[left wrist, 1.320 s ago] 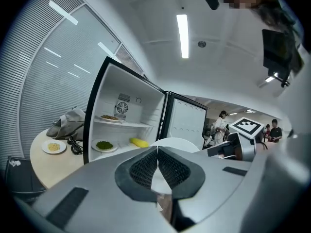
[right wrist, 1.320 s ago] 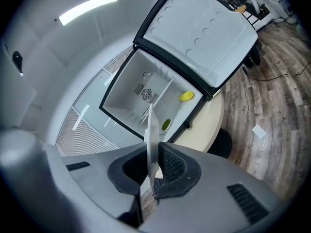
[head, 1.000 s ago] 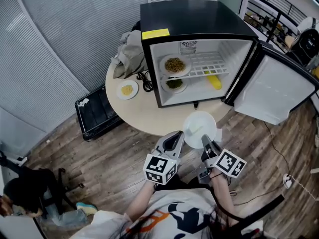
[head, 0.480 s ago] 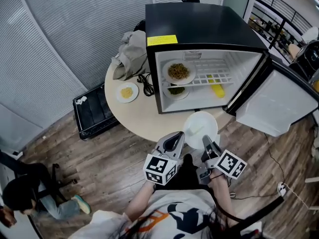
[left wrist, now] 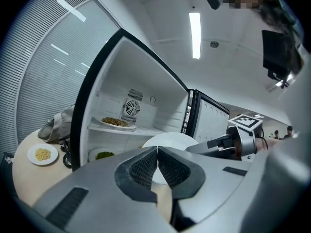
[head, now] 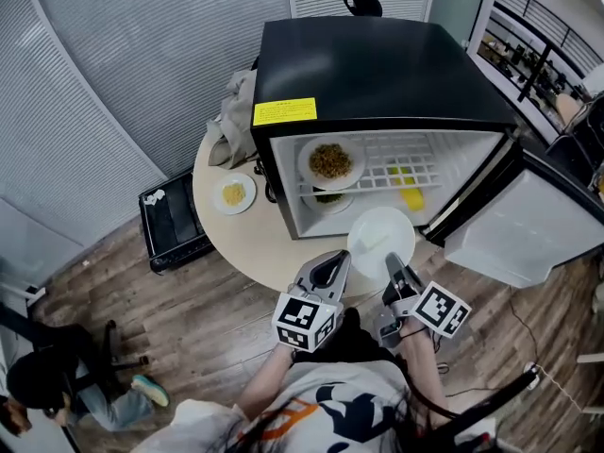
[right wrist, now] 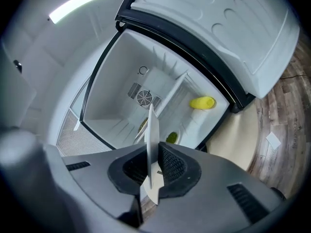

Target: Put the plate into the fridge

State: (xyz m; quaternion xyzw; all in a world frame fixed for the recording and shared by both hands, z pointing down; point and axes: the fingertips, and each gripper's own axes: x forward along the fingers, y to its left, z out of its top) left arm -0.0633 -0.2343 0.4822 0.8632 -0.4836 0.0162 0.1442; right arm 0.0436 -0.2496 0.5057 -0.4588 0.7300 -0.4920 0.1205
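Note:
My right gripper (head: 391,264) is shut on the near rim of an empty white plate (head: 380,240), held level just in front of the open black fridge (head: 377,64). In the right gripper view the plate (right wrist: 152,140) shows edge-on, pinched between the pads of the gripper (right wrist: 154,171). The left gripper (head: 330,266) hangs beside it to the left, shut with nothing in it, and its jaws meet in its own view (left wrist: 157,163), where the plate (left wrist: 170,141) floats just beyond. Inside the fridge, a plate of noodles (head: 330,161) sits on the wire shelf.
Below the shelf are a plate of greens (head: 327,198) and a yellow item (head: 410,197). The fridge door (head: 524,239) swings open to the right. On the round table (head: 236,243) lie a small plate of yellow food (head: 233,193) and a bundled cloth (head: 231,121). A black case (head: 175,223) stands on the floor.
The fridge has drawn nearer in the head view; the plate in my right gripper now sits closer to the fridge opening. Both grippers keep their grip states.

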